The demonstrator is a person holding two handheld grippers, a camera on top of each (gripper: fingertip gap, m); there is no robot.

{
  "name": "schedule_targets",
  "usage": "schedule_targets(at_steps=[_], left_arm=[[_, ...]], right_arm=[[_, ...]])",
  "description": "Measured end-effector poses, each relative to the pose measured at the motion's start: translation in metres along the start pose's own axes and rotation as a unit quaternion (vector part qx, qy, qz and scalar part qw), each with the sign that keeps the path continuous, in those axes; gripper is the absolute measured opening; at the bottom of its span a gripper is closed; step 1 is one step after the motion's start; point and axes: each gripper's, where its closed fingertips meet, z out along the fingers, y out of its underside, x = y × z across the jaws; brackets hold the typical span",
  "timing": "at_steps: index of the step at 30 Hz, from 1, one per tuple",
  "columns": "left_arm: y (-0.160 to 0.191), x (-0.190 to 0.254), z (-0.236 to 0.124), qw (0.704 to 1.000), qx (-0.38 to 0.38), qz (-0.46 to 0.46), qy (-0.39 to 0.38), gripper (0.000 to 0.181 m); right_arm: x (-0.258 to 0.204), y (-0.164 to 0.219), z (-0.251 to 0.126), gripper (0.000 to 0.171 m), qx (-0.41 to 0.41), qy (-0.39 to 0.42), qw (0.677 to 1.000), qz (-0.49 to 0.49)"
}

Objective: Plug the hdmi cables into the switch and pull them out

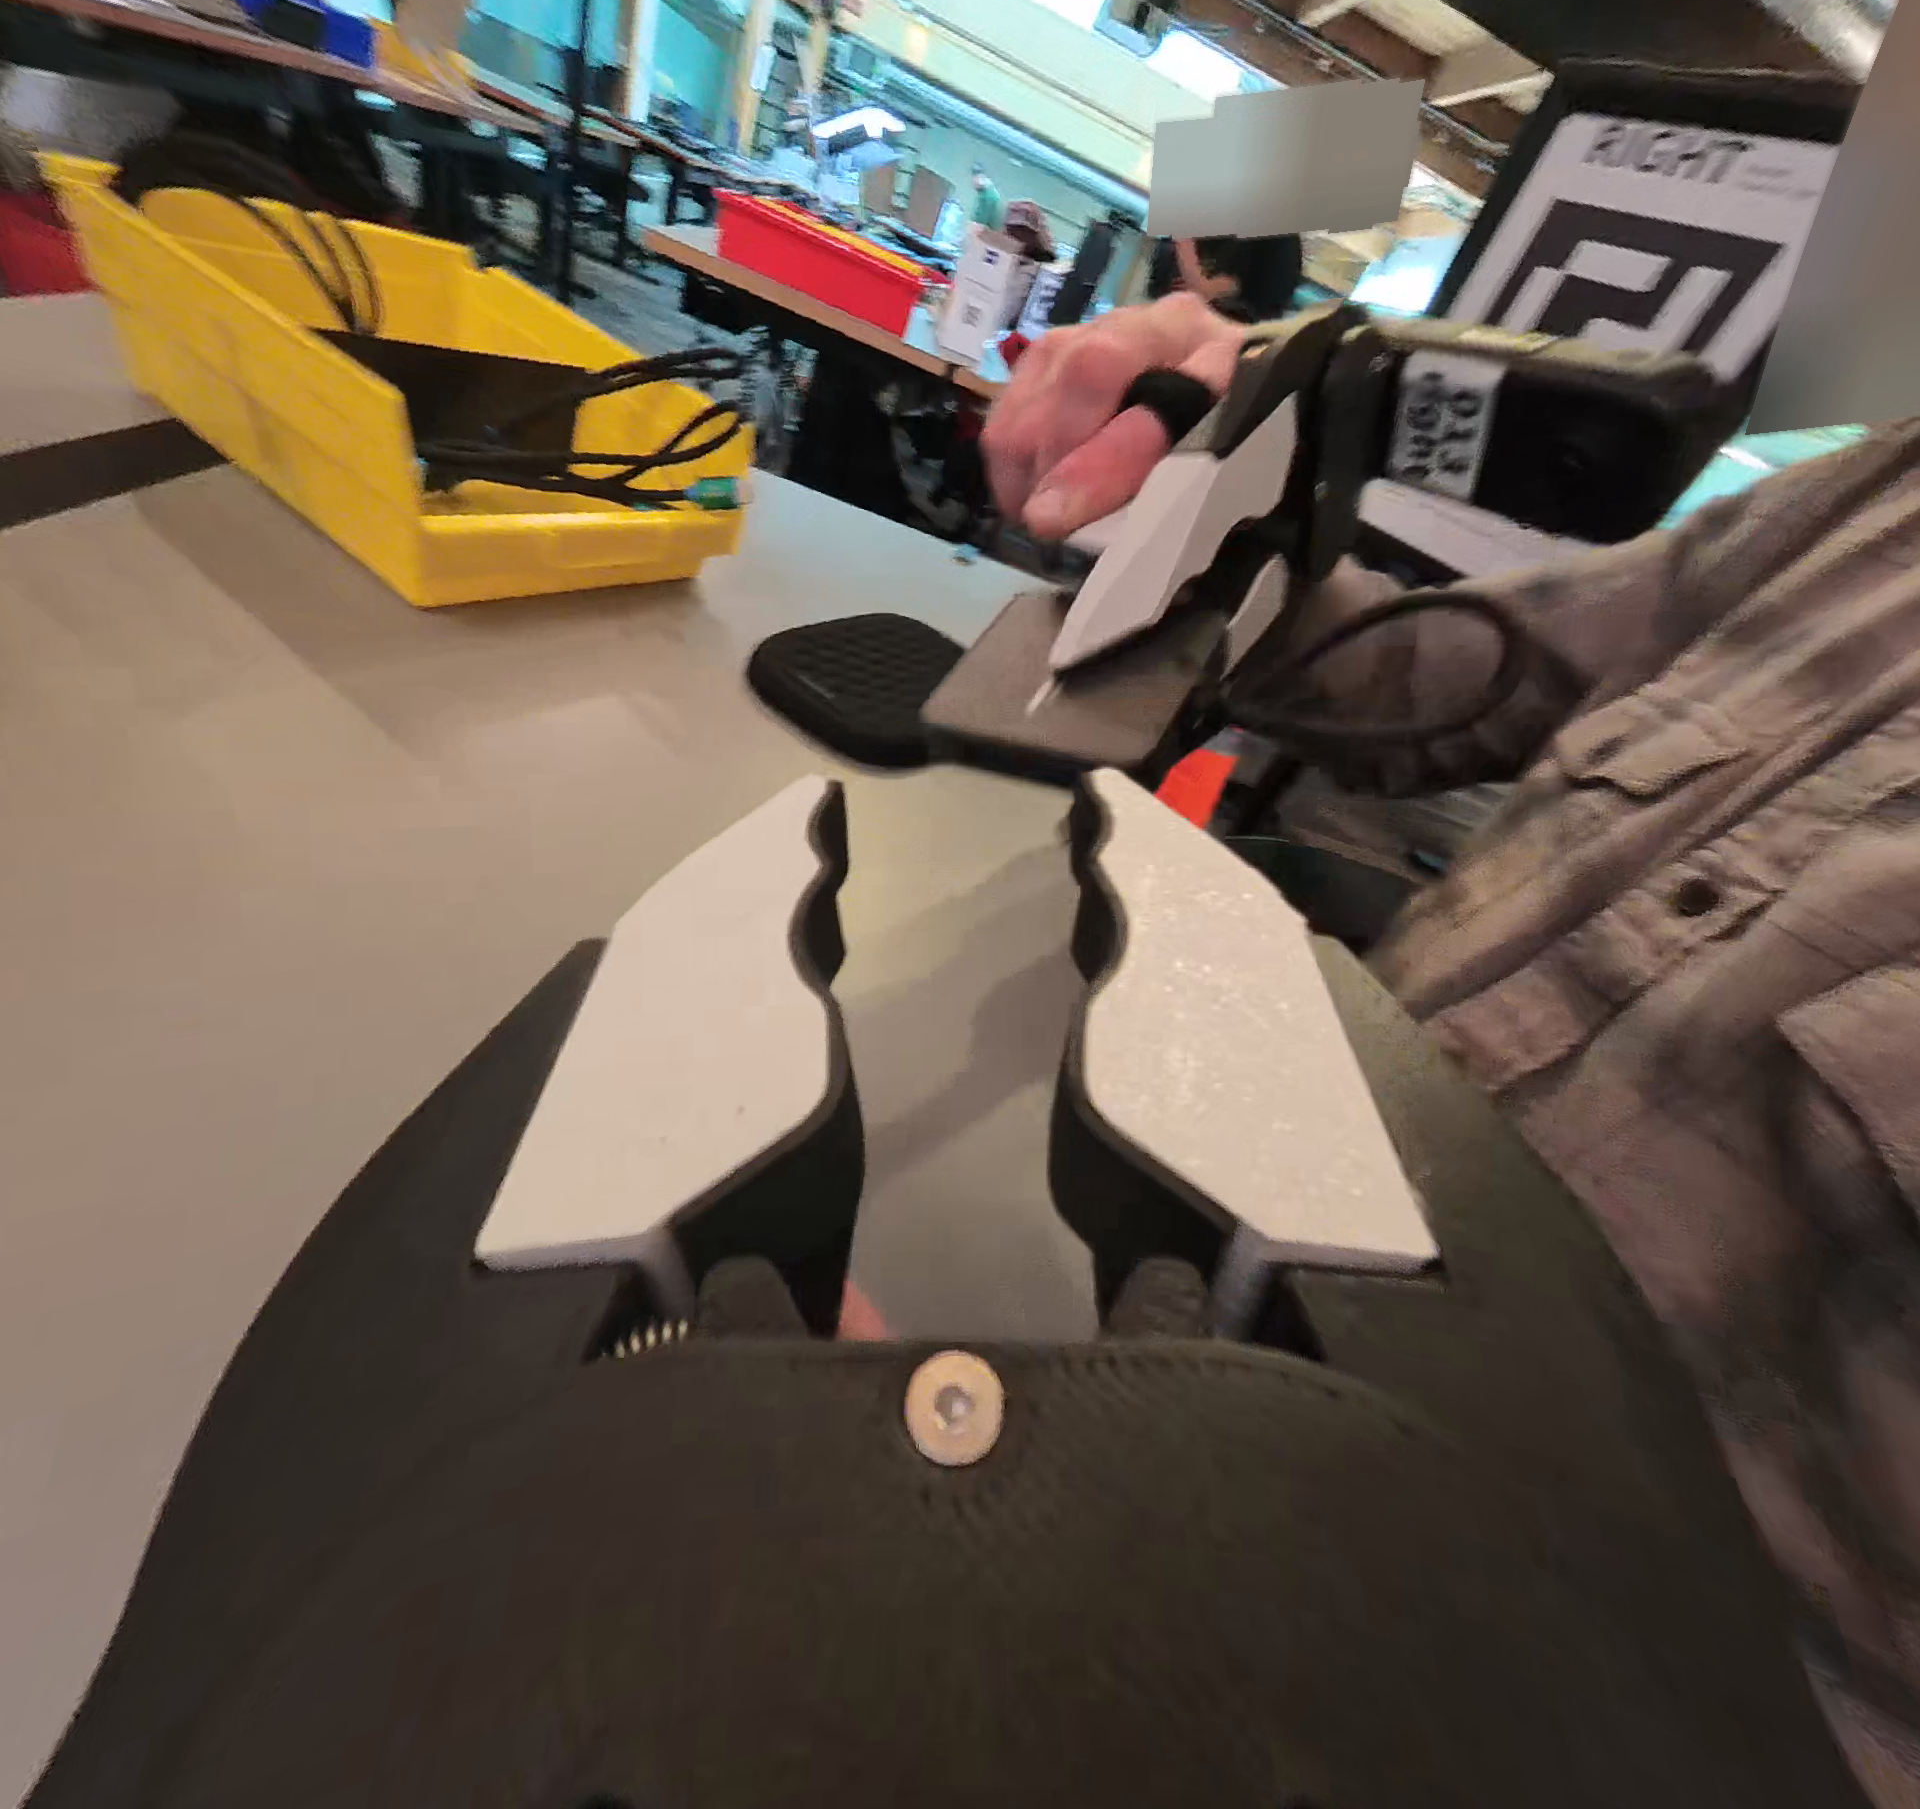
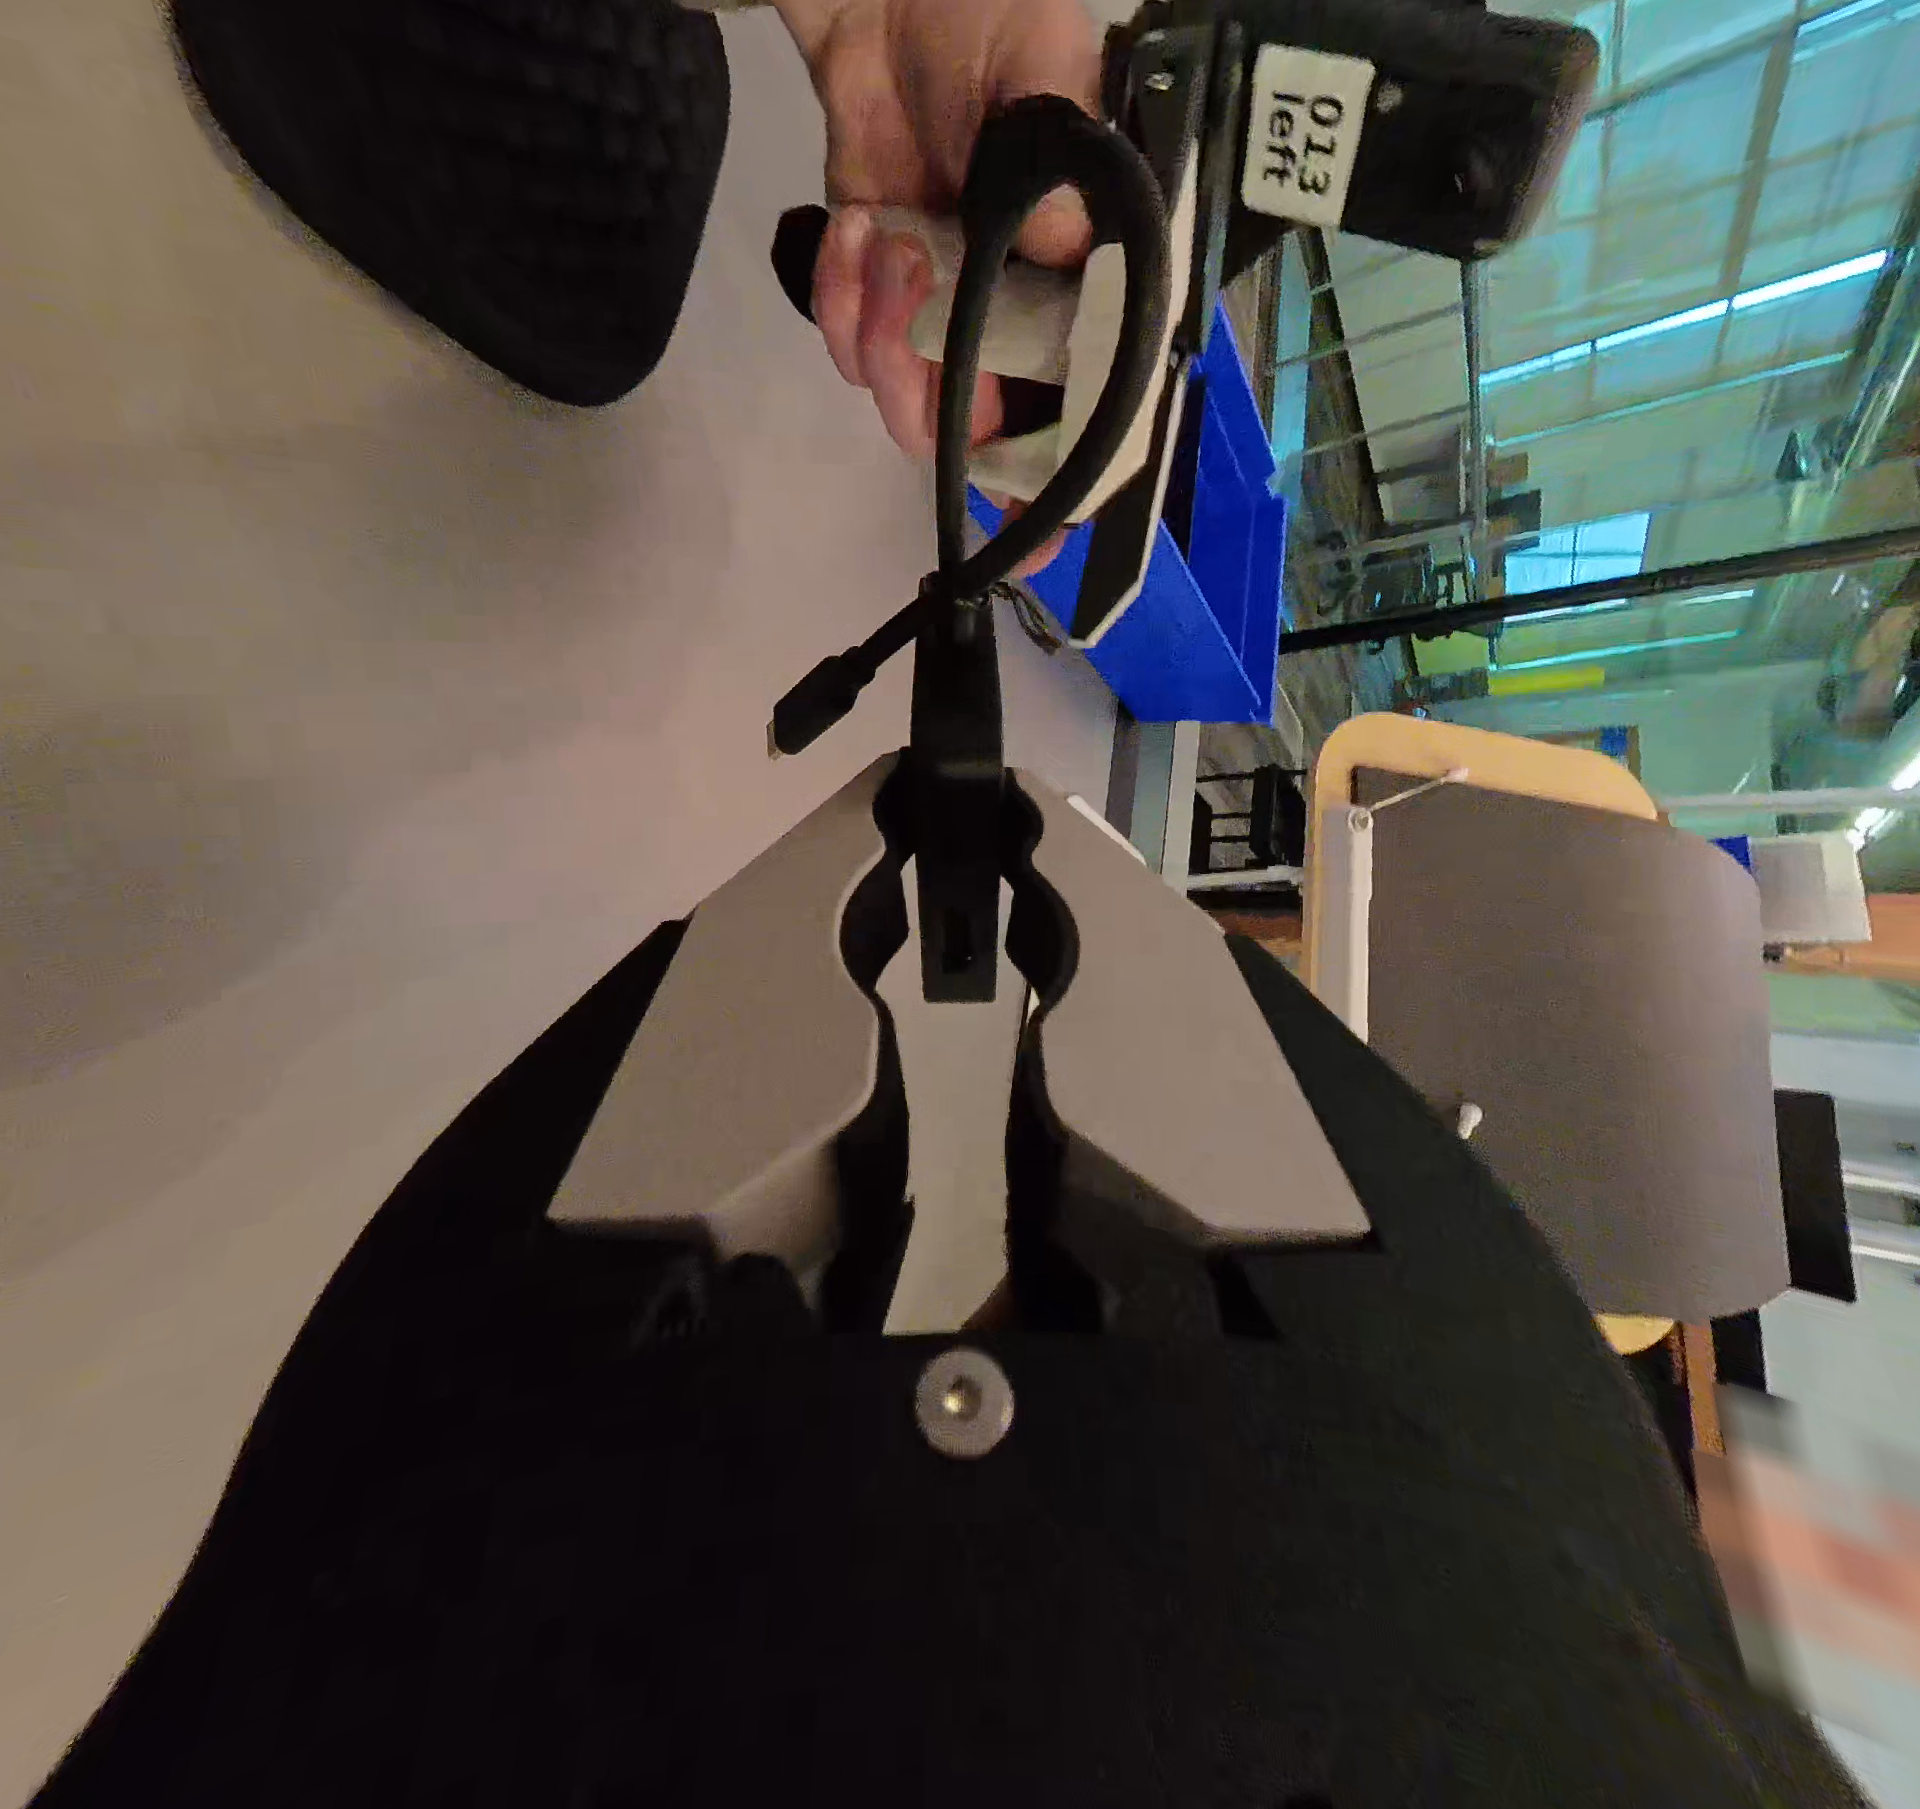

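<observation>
My right gripper point(image 2: 951, 793) is shut on the switch point(image 2: 956, 918), a flat dark box seen edge-on between its fingers and held above the grey table point(image 2: 312, 824). A short black cable point(image 2: 1039, 325) loops from the switch and ends in a free plug point(image 2: 816, 705). In the left wrist view the switch point(image 1: 1049, 720) is a flat dark grey slab in the right gripper point(image 1: 1091, 663), just beyond my left gripper point(image 1: 961, 803), which is open and empty. The cable loop point(image 1: 1455, 616) hangs to the right of the switch. The left gripper point(image 2: 1101, 606) shows beyond the cable.
A black textured oval pad point(image 1: 852, 689) lies on the table point(image 1: 312, 824) beside the switch. A yellow bin point(image 1: 312, 388) holding black cables stands at the far left. A blue bin point(image 2: 1195, 564) sits at the table edge. A person's grey-sleeved arm point(image 1: 1662, 928) is at right. Tip to tip, the grippers are about 6 cm apart.
</observation>
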Motion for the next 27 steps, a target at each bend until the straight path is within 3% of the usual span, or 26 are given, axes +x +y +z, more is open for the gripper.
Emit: schedule_targets(at_steps=[5,15,27], left_arm=[[0.031,-0.049,-0.009,0.993,-0.006,-0.013,-0.118,0.004],[0.041,-0.080,-0.032,0.969,0.043,0.004,-0.242,0.002],[0.034,-0.095,-0.050,0.945,0.092,0.045,-0.312,0.003]], right_arm=[[0.021,0.037,-0.019,0.010,-0.037,0.048,0.997,0.044],[0.081,0.097,-0.055,0.010,-0.077,0.132,0.984,0.096],[0.140,0.162,-0.073,0.011,-0.099,0.187,0.965,0.153]])
